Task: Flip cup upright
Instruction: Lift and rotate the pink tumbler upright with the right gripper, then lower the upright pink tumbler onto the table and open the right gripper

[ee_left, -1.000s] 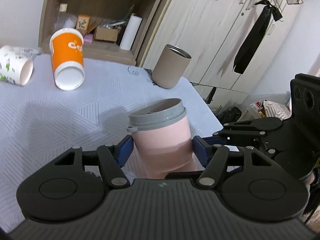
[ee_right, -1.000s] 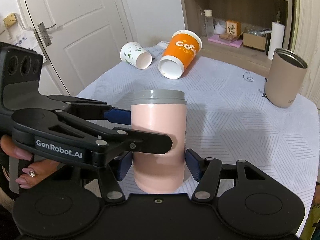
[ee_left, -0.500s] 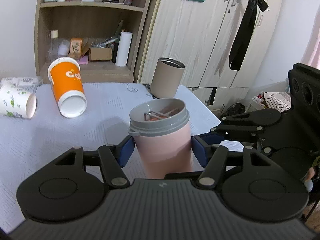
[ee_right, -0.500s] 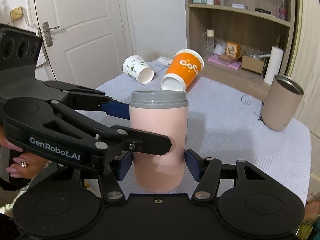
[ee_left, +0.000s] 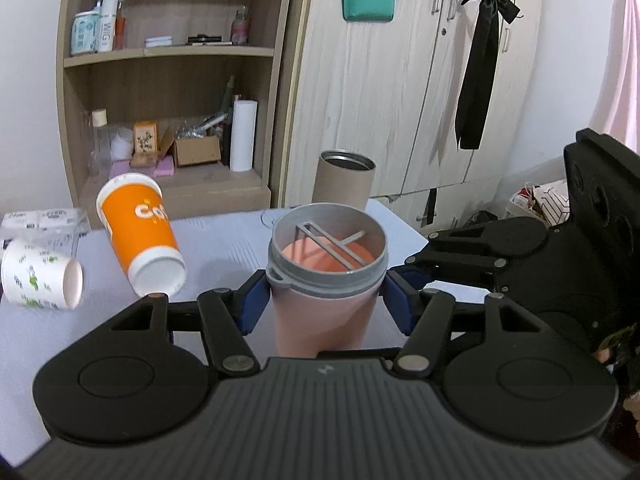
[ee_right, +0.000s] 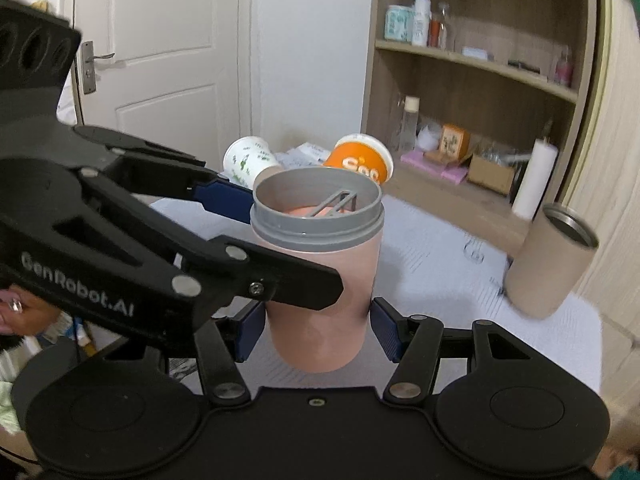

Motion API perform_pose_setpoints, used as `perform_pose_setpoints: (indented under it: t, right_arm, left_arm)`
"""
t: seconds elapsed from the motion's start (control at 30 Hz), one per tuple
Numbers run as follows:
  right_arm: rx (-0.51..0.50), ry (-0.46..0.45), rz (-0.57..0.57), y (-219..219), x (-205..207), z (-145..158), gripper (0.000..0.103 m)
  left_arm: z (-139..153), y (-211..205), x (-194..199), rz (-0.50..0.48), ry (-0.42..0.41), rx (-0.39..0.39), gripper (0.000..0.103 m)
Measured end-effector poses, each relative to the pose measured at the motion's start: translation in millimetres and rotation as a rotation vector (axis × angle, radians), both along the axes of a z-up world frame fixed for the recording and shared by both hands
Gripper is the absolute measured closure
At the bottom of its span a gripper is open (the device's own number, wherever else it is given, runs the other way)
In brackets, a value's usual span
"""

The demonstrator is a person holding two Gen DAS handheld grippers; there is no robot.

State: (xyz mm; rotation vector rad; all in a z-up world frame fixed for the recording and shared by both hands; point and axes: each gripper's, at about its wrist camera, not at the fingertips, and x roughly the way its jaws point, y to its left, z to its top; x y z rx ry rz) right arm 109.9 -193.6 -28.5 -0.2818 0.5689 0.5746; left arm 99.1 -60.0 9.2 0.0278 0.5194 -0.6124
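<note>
Both the left gripper point(ee_left: 326, 304) and right gripper point(ee_right: 318, 332) clasp the pink, grey-rimmed plastic cup point(ee_left: 326, 300), mouth-up but apparently lifted, so setting it down remains.

Left wrist view: sits just behind the left gripper point(ee_left: 324, 304), looks forward and slightly down, very close to the pink cup point(ee_left: 326, 304); faces shelf point(ee_left: 168, 52) and wardrobe point(ee_left: 400, 80). Right wrist view: behind the right gripper point(ee_right: 318, 330), equally close, faces door point(ee_right: 160, 48) and shelf. Shared: pink cup, orange cup point(ee_left: 138, 228), white cup point(ee_left: 38, 280), beige tumbler point(ee_left: 344, 180), table point(ee_left: 224, 240), shelf; each view shows the other gripper.
</note>
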Motion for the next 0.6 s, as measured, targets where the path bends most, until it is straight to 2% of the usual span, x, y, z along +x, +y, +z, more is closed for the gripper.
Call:
perform_pose_setpoints:
  t: [0.2, 0.4, 0.6]
  right_arm:
    - [-0.014, -0.073, -0.002, 3.2, 11.9, 3.3, 0.039]
    - [-0.03, -0.135, -0.013, 5.0, 27.7, 3.5, 0.039]
    - [-0.011, -0.151, -0.031, 3.8, 44.2, 0.2, 0.039]
  left_arm:
    - [5.1, 0.1, 18.4, -0.011, -0.051, 0.015, 0.042]
    - [7.7, 1.9, 40.2, -0.021, -0.054, 0.009, 0.042]
    - [5.3, -1.5, 60.6, -0.026, -0.055, 0.018, 0.042]
